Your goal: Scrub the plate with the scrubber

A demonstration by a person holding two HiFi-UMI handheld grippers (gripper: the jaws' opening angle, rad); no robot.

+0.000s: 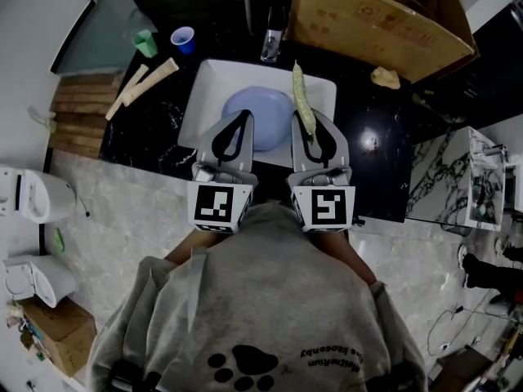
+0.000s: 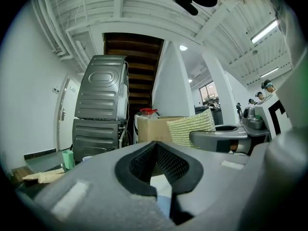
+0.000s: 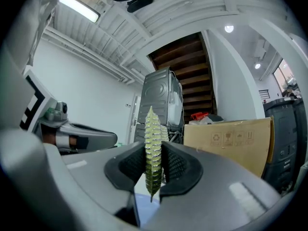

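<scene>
Plate [image 1: 265, 109] flat in sink [image 1: 196, 109]. Right claw [image 3: 154, 153] clamped on scrubber [image 3: 152, 129], held edge-up over plate; contact unclear. Left claw [image 2: 156, 148] closed, empty, over plate edge. Scrubbing seemingly not started.

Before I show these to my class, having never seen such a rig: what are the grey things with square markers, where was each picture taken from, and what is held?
No robot: a person at a black counter holds a two-jaw gripper in each hand; the marker cubes are part of them. The head view looks steeply down from the person's head. The two gripper views come from cameras riding on each gripper, looking along its jaws. A pale blue plate lies in the white sink. The right gripper is shut on a yellow-green scrubber, gripped on edge between its jaws. The left gripper is shut and empty. A blue cup stands on the counter, a cardboard box beyond the sink.
</scene>
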